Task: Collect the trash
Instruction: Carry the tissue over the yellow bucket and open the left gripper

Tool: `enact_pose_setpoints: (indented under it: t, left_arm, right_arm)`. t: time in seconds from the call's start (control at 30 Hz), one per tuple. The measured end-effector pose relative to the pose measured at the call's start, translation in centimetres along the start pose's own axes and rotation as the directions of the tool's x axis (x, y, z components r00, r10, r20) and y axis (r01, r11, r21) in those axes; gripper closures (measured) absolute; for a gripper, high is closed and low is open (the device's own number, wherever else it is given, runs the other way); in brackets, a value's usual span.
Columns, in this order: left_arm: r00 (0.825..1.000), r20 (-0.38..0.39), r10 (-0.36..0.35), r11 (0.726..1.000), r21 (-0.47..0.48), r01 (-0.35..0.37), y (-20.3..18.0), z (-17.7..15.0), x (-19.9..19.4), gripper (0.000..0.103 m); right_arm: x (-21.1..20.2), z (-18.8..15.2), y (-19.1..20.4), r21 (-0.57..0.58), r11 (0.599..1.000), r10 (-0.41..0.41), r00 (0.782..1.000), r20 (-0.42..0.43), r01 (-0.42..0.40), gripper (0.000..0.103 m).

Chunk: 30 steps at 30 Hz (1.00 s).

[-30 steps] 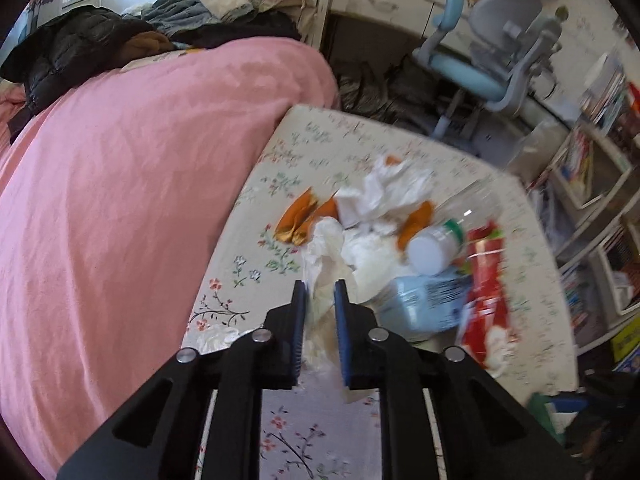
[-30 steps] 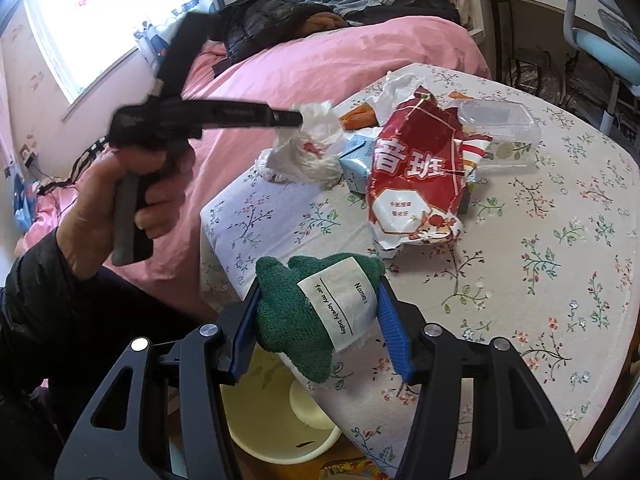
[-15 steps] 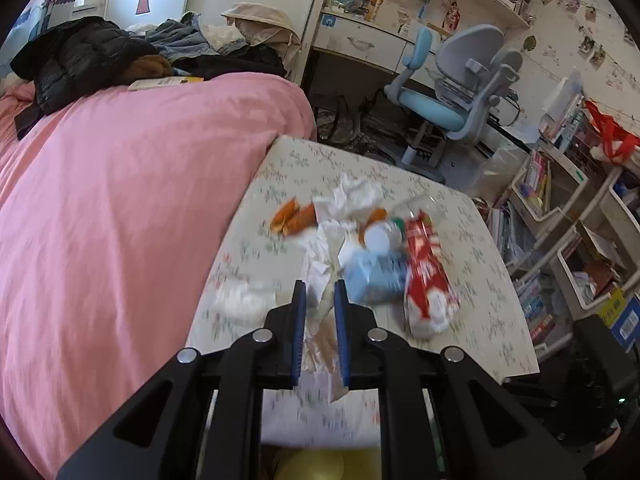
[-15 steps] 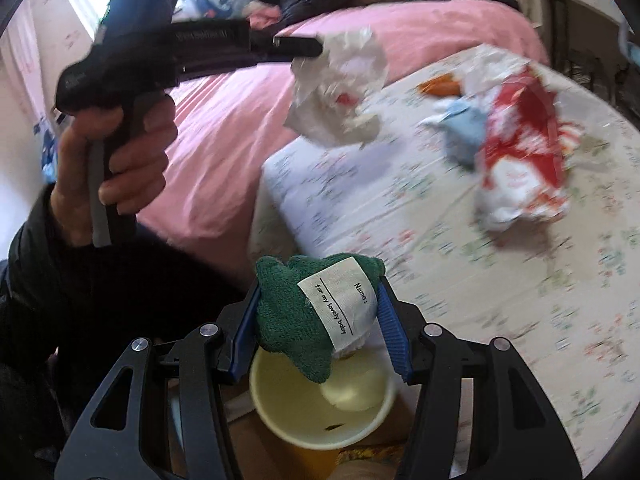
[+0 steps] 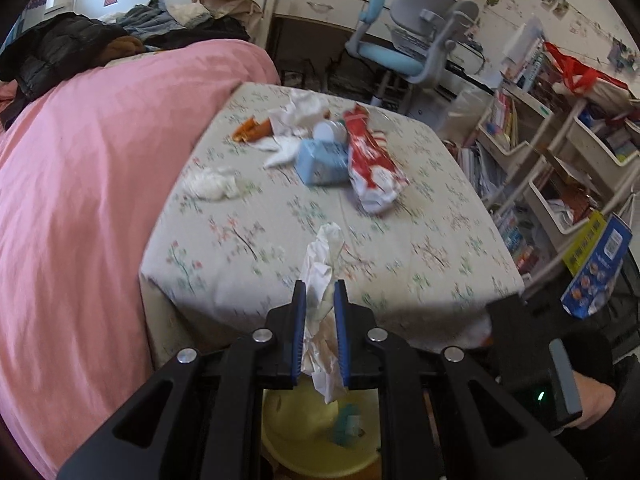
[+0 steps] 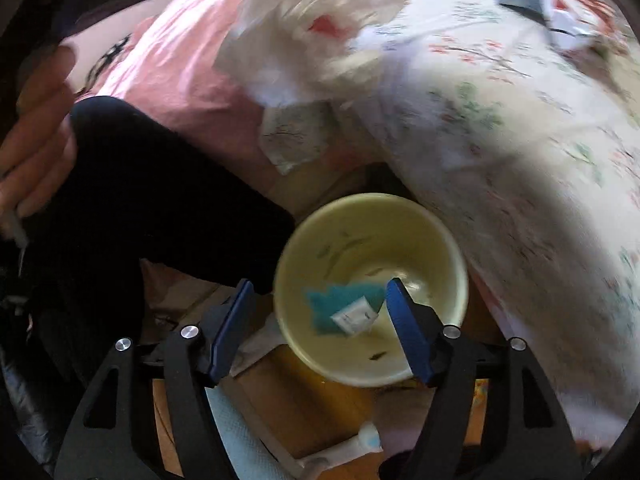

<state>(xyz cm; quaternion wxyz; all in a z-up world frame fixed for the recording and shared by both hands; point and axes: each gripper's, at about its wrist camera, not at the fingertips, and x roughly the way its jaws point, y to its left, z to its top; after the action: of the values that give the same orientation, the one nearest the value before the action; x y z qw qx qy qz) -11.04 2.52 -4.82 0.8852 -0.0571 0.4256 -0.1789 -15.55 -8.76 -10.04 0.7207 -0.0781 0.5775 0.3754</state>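
My left gripper [image 5: 320, 300] is shut on a crumpled white tissue [image 5: 322, 264], held above the pale yellow bin [image 5: 312, 444] at the table's near edge. The tissue shows blurred at the top of the right wrist view [image 6: 320, 12]. My right gripper [image 6: 320, 304] is open over the bin [image 6: 320, 232]. The green cloth with a white label [image 6: 344, 312] lies inside the bin. More trash sits on the floral table [image 5: 420, 240]: a red snack bag [image 5: 372, 160], a blue carton [image 5: 322, 160], white tissues [image 5: 210, 184] and orange peel [image 5: 252, 132].
A pink bed [image 5: 80, 200] borders the table on the left. A blue-grey chair [image 5: 416, 48] and shelves [image 5: 560, 152] stand behind and right. The hand holding the other gripper [image 5: 560, 384] is at lower right. Paper and a tube [image 6: 344, 448] lie on the floor by the bin.
My right gripper opened and the green cloth dropped into the bin. My left gripper pulled back from the table with the tissue to above the bin.
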Motion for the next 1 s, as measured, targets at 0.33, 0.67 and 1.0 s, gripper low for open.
enact_pose_setpoints:
  t: [0.33, 0.67, 1.0]
  left_arm:
    - [0.991, -0.133, -0.014, 0.997, 0.075, 0.024, -3.1, -4.2, 1.7, 0.088]
    - [0.987, -0.146, 0.064, 0.985, 0.167, -0.039, -4.3, -5.6, 2.2, 0.035]
    - [0.986, -0.028, 0.167, 0.977, 0.139, -0.162, -3.5, -5.1, 1.5, 0.020]
  right_arm:
    - [-6.1, -1.6, -5.2, 0.334, 0.942, -0.109, 0.952, 0.286, 0.008, 0.026]
    - [-7.3, -1.9, -7.6, 0.444, 0.893, -0.127, 0.911, 0.393, -0.067, 0.026]
    - [-8.3, -2.3, -8.4, 0.459, 0.887, -0.157, 0.896, 0.415, -0.058, 0.024]
